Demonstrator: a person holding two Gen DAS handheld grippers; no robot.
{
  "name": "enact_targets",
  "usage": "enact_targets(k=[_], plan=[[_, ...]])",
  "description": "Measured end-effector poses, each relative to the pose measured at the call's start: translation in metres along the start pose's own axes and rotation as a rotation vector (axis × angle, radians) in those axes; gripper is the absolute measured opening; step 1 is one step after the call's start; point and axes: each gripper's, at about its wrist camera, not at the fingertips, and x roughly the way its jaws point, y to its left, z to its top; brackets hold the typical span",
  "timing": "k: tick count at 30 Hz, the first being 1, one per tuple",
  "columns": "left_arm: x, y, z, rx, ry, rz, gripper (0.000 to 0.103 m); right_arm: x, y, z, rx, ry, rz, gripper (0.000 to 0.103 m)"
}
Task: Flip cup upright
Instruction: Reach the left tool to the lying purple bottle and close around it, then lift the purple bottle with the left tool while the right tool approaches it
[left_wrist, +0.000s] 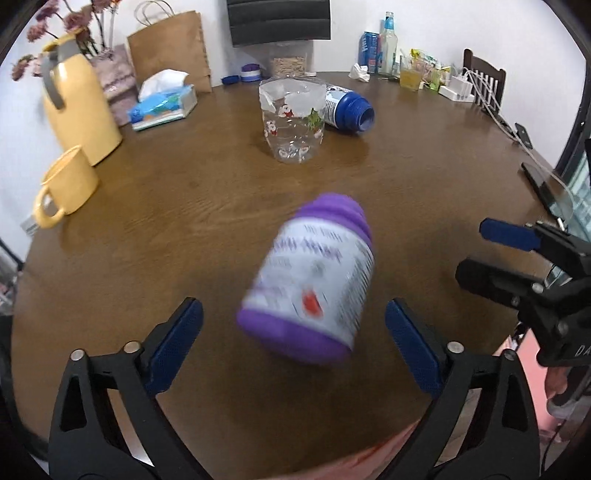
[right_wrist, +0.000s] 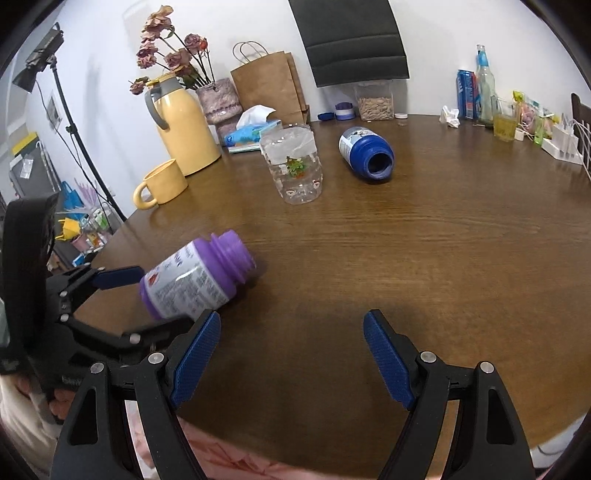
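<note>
Lying tipped on the wooden table (right_wrist: 406, 258), the purple cup (left_wrist: 310, 280) is framed between the spread pads of the left gripper (left_wrist: 293, 347), untouched. If it is clamped off-centre, a roll away could be caused; the right gripper (right_wrist: 291, 354) is held apart, empty.

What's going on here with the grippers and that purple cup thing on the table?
A person holds a gripper in each hand over a wooden table. The left gripper is open, its fingers either side of a purple cup lying on its side, not gripped and blurred. The right gripper is open and empty. A blue cup also lies tipped over behind a clear plastic cup.
</note>
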Motion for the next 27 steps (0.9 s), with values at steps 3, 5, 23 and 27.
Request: enact_targets(k=[3, 5, 23, 27], plan=[[0.011, 0.005, 0.012, 0.034, 0.017, -0.033, 0.093, 0.009, 0.000, 0.010, -0.003, 0.002, 0.014, 0.084], [0.019, 0.004, 0.016, 0.066, 0.043, -0.065, 0.085, 0.016, -0.001, 0.013, 0.002, 0.010, 0.021, 0.084], [0.013, 0.011, 0.012, -0.017, -0.031, -0.093, 0.061, 0.036, -0.030, 0.033, 0.185, 0.016, 0.262, 0.084], [0.009, 0.007, 0.013, -0.020, -0.047, -0.127, 0.061, 0.053, -0.029, 0.036, 0.236, 0.084, 0.349, 0.084]])
